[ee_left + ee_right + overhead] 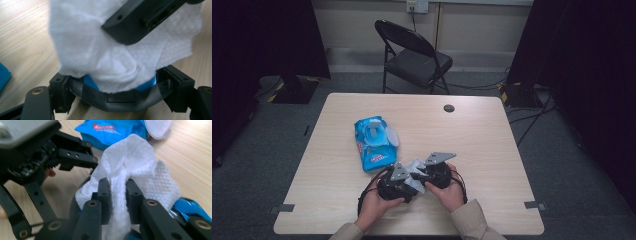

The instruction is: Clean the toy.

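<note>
White wipe (130,162), crumpled, sits pinched between the closed jaws of the right gripper (117,187) near the front edge of the pale wooden bench (492,135). The left gripper (399,181) is right against it, its jaws spread wide around something blue and curved beneath the wipe. Just beyond both grippers on the bench lies a blue wipes pack (373,142) with its white lid flipped open.

Crumpled white wipe (130,162) pinched upright, blue wipes pack (373,144) open on table
</note>
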### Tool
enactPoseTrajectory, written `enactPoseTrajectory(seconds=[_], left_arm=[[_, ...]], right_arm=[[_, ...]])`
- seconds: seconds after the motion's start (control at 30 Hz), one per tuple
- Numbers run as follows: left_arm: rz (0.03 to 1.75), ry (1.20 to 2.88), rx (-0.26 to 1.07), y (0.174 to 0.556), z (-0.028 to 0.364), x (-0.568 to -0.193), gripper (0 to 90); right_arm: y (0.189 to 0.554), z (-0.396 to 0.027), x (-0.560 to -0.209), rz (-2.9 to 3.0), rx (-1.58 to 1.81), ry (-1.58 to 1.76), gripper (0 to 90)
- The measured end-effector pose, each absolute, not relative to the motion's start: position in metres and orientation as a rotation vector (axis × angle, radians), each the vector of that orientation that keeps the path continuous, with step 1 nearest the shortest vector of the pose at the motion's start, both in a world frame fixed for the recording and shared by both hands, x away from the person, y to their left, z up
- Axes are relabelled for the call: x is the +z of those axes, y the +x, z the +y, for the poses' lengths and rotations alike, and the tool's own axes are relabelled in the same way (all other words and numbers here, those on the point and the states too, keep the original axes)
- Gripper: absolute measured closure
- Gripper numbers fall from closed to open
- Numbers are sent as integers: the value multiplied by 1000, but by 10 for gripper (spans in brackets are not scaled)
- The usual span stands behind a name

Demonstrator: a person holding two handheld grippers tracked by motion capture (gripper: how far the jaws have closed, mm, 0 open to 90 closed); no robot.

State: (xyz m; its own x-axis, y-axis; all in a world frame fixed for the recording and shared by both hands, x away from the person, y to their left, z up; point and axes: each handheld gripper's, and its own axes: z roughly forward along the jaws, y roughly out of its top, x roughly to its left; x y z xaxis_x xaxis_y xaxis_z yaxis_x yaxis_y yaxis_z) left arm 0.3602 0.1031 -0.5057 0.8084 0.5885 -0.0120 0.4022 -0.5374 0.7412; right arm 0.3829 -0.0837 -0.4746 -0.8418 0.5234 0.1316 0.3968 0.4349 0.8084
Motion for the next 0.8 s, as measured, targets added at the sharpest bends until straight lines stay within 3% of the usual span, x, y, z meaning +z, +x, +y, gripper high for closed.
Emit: enactPoseTrajectory(seconds=[0.23, 0.8], left_arm=[[724, 2210, 305, 360, 103, -506, 243], [729, 2210, 300, 360, 103, -506, 244]], right_arm=[[382, -69, -479, 2572, 1328, 786, 858], [391, -86, -477, 2524, 1317, 888, 867]])
